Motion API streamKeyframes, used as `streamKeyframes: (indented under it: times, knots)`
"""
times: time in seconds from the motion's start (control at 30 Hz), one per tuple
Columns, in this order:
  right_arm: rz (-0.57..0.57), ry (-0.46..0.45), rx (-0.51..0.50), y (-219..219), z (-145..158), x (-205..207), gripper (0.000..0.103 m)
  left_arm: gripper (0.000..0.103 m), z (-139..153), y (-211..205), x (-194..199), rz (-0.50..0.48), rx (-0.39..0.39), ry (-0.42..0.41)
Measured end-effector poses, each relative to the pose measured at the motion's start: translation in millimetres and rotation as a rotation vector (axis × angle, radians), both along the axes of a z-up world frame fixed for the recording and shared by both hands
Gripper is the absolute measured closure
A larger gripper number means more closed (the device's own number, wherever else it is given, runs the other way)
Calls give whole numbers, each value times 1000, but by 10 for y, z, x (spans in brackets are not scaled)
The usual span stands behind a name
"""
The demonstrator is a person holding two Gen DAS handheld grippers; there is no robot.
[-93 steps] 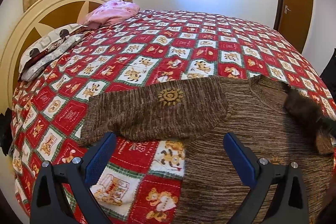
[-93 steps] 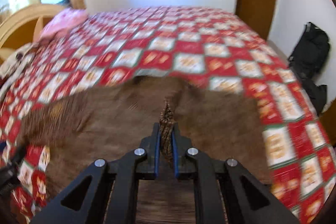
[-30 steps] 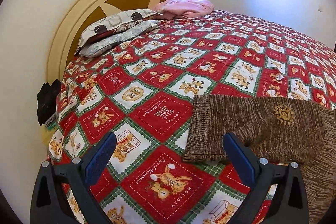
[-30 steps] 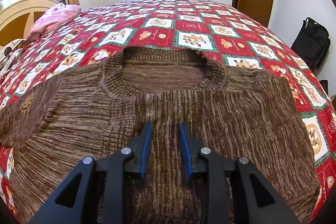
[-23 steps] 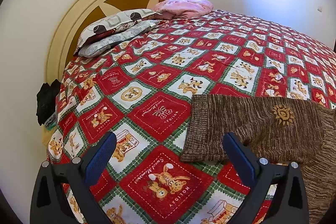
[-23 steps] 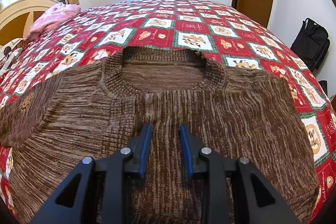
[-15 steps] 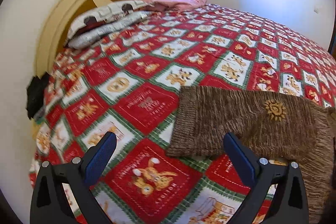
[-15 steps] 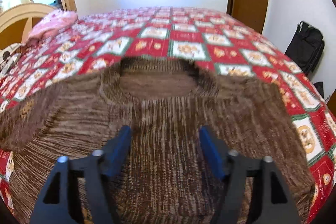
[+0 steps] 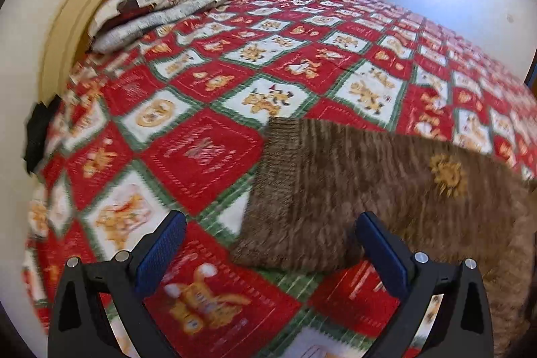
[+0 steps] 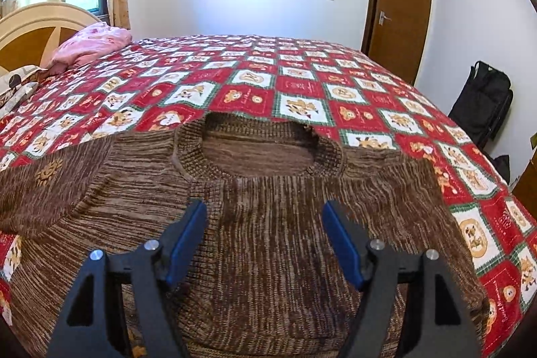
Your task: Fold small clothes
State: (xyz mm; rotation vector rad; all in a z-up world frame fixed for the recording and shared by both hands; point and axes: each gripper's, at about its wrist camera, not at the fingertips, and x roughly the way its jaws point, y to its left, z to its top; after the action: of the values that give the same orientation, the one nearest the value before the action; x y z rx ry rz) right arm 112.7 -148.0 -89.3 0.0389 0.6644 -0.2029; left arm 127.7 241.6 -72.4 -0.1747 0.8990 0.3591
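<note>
Left wrist view first: the left gripper [image 9: 268,240] is hovering with its jaws spread wide and nothing between them, and the brown knit sweater's sleeve [image 9: 352,190] is lying flat across the lower right of the frame on the red Christmas quilt [image 9: 201,153]. The ribbed cuff [image 9: 265,187] is sitting just ahead of the blue pads [image 9: 161,247]. That cuff is looking like the best place to pinch: a thicker, doubled edge that should not slip. The knit is looking soft and floppy, fairly light, and likely to sag and stretch if lifted by one point. A gold sun motif [image 9: 448,175] is showing on the sleeve; it carries no lettering. The quilt squares hold script, but motion blur is making it unreadable here. Pillows [image 9: 151,9] are resting at upper left.

Right wrist view now: the right gripper [image 10: 265,244] is also gaping, empty, poised over the sweater's chest [image 10: 275,223] in the lower middle of the frame. The ribbed collar [image 10: 258,153] is lying open at centre. Quilt text is too small to read. A wooden door [image 10: 396,9] is standing at upper right, a black bag [image 10: 483,103] at right.
</note>
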Motion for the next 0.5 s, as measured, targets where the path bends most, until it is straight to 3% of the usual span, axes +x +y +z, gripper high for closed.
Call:
streamKeyframes:
  times: [0.17, 0.27, 0.33, 0.37, 0.47, 0.5]
  knots:
    - [0, 18, 6, 3, -26, 19, 28, 2, -147, 130, 131, 34, -195, -18]
    - [1, 27, 6, 6, -38, 27, 28, 6, -146, 49, 166, 29, -171, -59]
    - [1, 36, 7, 5, -51, 35, 28, 22, -175, -18, 239, 13, -155, -37]
    - [1, 39, 10, 1, -55, 40, 28, 25, -177, -18, 266, 12, -155, -38]
    - [-2, 41, 17, -18, -62, 40, 28, 41, -180, 44, 325, 18, -209, -50]
    - [-3, 43, 20, -25, -65, 43, 28, 54, -181, 63, 331, 24, -217, -53]
